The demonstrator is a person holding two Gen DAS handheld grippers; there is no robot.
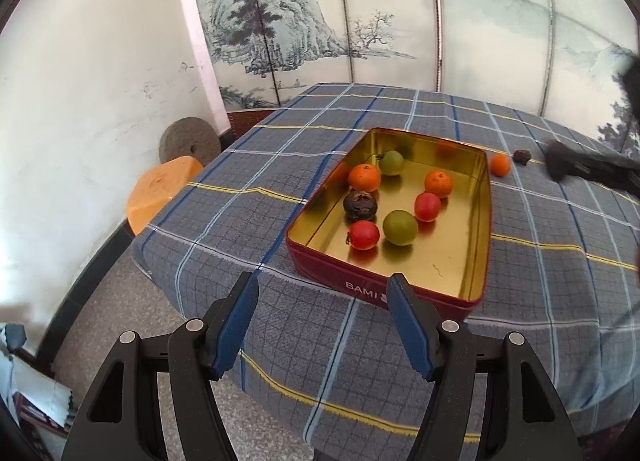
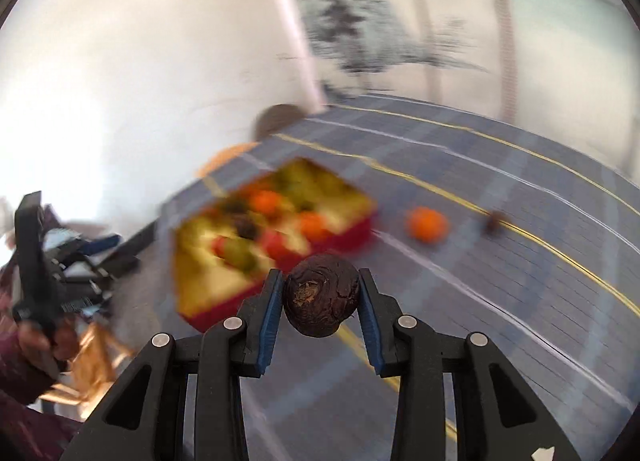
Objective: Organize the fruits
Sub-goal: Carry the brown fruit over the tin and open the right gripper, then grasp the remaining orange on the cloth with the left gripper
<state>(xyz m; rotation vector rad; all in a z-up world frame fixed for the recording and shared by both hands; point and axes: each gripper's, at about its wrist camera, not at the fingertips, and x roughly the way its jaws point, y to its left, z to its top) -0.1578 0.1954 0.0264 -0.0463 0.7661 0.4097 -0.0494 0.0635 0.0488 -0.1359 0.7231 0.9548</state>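
In the right wrist view alone, the right tool [image 2: 321, 301] clamps a dark wrinkled fruit [image 2: 320, 295].

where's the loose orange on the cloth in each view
Left wrist view: the loose orange lies on the checked cloth, just right of the tin's far right corner.
Right wrist view: the orange is right of centre, beside the tin's right end, blurred.
Shared landmark: the red tin with gold inside.

Only readable bit is "BAMI" in white letters on the near side wall of the red tin [image 1: 362, 281]. The painted screen [image 1: 304, 21] has small writing up top, way too tiny to read.
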